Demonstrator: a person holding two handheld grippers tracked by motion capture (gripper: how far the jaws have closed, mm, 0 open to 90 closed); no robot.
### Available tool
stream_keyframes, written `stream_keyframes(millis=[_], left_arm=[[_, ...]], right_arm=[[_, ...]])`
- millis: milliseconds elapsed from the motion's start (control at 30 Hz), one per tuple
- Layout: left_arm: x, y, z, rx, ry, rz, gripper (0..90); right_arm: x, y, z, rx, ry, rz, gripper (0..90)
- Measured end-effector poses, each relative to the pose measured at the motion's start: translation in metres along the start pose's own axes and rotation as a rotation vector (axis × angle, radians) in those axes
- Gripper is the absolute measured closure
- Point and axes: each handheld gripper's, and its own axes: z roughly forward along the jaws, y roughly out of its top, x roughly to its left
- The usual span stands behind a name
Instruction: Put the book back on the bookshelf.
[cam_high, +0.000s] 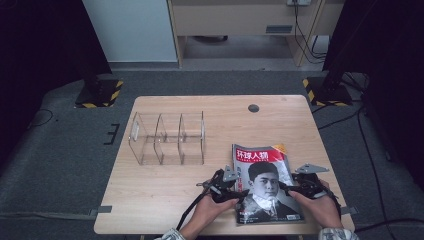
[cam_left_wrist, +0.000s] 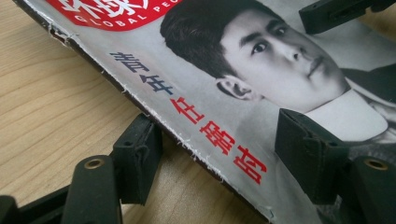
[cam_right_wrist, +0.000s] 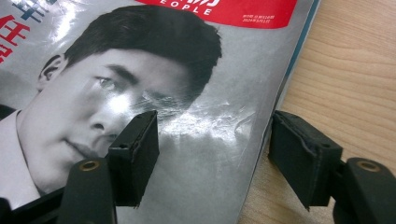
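Note:
A magazine (cam_high: 265, 180) with a red masthead and a black-and-white portrait cover lies flat on the wooden table (cam_high: 150, 185), near its front right. My left gripper (cam_high: 241, 193) is at the magazine's left edge. In the left gripper view the gripper (cam_left_wrist: 217, 140) is open: one jaw rests by the bare wood and the other over the cover (cam_left_wrist: 261, 93), with the worn edge between them. My right gripper (cam_high: 288, 188) is at the right edge. In the right gripper view it (cam_right_wrist: 215, 140) straddles that edge of the magazine (cam_right_wrist: 187, 70), open, pads not pressing.
A clear plastic divider rack (cam_high: 167, 137) with three compartments stands left of centre on the table. A round cable hole (cam_high: 253, 108) sits near the far edge. Two stand bases with yellow-black tape (cam_high: 100, 92) (cam_high: 325, 90) are on the floor beyond.

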Motion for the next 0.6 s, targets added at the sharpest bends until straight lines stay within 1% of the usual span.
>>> stream_keyframes(millis=[33, 100, 133, 233, 300, 333, 367, 433, 500, 533, 600], left_arm=[[0.001, 0.001, 0.000, 0.002, -0.007, -0.005, 31.9], [0.003, 0.002, 0.000, -0.009, -0.025, -0.021, 32.1], [0.004, 0.003, 0.000, -0.013, -0.027, -0.029, 32.1], [0.004, 0.007, 0.001, -0.011, -0.023, -0.024, 32.1], [0.004, 0.011, 0.002, 0.003, -0.018, -0.008, 32.0], [0.005, 0.013, 0.003, 0.004, -0.018, -0.010, 32.0], [0.005, 0.014, 0.003, 0.000, -0.021, -0.021, 32.0], [0.006, 0.017, 0.004, -0.013, -0.035, -0.034, 32.0], [0.006, 0.018, 0.005, -0.005, -0.033, -0.027, 32.2], [0.005, 0.018, 0.006, 0.009, -0.019, 0.001, 34.0], [0.007, 0.018, 0.006, 0.015, -0.023, 0.004, 34.9]], right_arm=[[0.001, 0.000, 0.000, -0.003, -0.004, -0.001, 36.3], [0.001, 0.000, 0.000, -0.008, -0.008, 0.003, 38.0], [0.001, 0.000, 0.000, -0.018, -0.008, 0.018, 41.9], [0.000, -0.001, 0.000, -0.023, -0.009, 0.019, 43.0], [0.000, -0.001, 0.000, -0.023, -0.010, 0.017, 43.6], [0.000, -0.001, 0.000, -0.024, -0.010, 0.017, 43.8], [0.000, -0.001, 0.000, -0.024, -0.010, 0.016, 44.1], [0.000, 0.000, 0.001, -0.024, -0.009, 0.016, 44.4], [-0.001, 0.000, 0.001, -0.024, -0.006, 0.014, 44.5], [-0.001, 0.000, 0.001, -0.027, -0.005, 0.010, 44.5], [0.000, 0.000, 0.001, -0.028, -0.003, 0.011, 44.6]])
